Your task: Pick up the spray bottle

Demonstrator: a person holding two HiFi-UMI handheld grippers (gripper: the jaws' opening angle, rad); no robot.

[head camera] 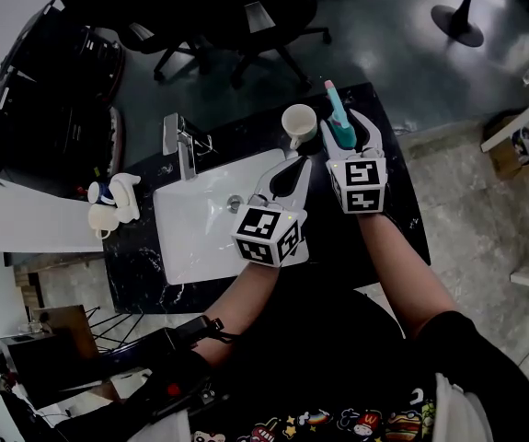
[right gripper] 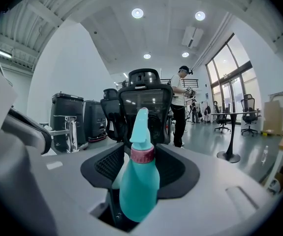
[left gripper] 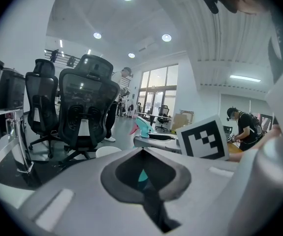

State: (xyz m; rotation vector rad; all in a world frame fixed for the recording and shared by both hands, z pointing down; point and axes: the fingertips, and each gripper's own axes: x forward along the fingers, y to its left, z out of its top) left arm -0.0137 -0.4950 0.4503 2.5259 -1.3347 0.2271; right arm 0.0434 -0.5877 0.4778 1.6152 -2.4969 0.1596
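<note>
Open office w/ black chairs point(head camera: 246, 21), grey floor point(head camera: 402, 58), big windows point(right gripper: 228, 65), recessed ceiling lights point(right gripper: 137, 13).

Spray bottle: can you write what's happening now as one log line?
right claw: shut on spray bottle | left claw: shut, empty | spray bottle: upright, near cup

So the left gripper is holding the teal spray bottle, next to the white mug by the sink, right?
Not quite. The right gripper holds the teal spray bottle, as the right gripper view shows; the left gripper is shut on nothing. The rest stands: it is next to the white mug by the sink.
</note>
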